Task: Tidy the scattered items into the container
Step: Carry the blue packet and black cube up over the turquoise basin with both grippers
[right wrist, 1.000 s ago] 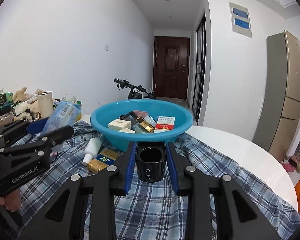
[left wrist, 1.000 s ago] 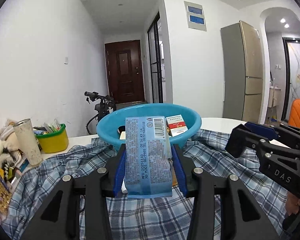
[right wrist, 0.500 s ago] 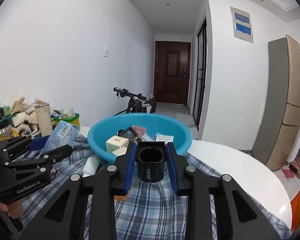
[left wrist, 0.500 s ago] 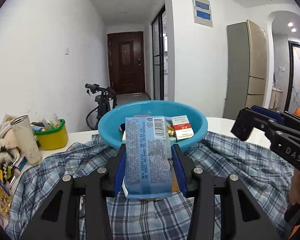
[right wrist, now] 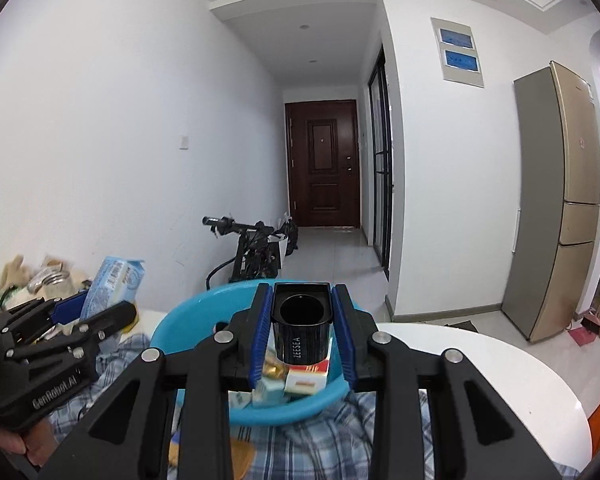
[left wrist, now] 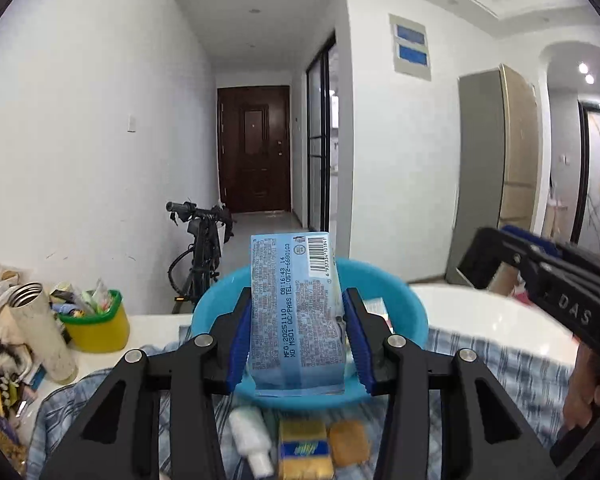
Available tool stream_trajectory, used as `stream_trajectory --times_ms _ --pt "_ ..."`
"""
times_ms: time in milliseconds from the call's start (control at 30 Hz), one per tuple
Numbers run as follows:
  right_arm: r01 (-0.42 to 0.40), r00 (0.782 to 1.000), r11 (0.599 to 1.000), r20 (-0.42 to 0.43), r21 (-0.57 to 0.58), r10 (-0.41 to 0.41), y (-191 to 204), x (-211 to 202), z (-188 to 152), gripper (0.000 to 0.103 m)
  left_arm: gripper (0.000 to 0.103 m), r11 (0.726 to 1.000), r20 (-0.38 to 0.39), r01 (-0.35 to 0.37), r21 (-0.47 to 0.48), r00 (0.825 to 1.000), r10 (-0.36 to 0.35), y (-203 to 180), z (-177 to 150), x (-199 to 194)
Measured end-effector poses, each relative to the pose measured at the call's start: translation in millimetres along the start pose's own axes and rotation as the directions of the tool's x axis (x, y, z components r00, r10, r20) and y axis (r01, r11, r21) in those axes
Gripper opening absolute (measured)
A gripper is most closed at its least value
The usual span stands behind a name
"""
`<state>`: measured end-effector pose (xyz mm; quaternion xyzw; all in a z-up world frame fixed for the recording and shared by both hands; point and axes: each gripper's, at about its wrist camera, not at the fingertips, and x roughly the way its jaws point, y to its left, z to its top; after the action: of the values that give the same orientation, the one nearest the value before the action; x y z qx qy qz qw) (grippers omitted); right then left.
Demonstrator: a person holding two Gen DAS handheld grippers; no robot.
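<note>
Left gripper (left wrist: 297, 334) clamps pale-blue printed snack packet (left wrist: 296, 312) upright, long axis vertical, over round blue plastic basin (left wrist: 404, 304); right gripper (right wrist: 301, 334) clamps open-topped black container (right wrist: 301, 326) above it.

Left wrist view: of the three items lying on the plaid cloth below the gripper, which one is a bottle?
The white bottle, leftmost of the three. It is rounded with a cap, lying on its side; the yellow-and-blue box and the small orange packet beside it are flat and rectangular.

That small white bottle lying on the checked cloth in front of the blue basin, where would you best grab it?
Probably across the white bottle's wide body, from above, one finger on each long side. It lies flat on the checked cloth with its narrow cap toward the camera, and a yellow box lies close beside it, so that finger has little room.
</note>
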<state>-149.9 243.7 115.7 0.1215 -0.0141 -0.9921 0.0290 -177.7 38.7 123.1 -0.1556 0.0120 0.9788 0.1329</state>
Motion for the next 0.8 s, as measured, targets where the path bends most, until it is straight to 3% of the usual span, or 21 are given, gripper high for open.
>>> stream_trajectory --times_ms 300,800 --pt "0.013 1.000 1.000 -0.016 0.014 -0.013 -11.2 45.5 19.8 0.029 0.046 0.999 0.029 0.008 -0.048 1.000 -0.007 10.6 33.3 49.2" --pt "0.023 1.000 1.000 -0.006 0.008 -0.023 -18.4 118.3 41.4 0.029 0.046 0.999 0.029 -0.045 -0.018 0.999 0.046 23.5 53.7 130.9"
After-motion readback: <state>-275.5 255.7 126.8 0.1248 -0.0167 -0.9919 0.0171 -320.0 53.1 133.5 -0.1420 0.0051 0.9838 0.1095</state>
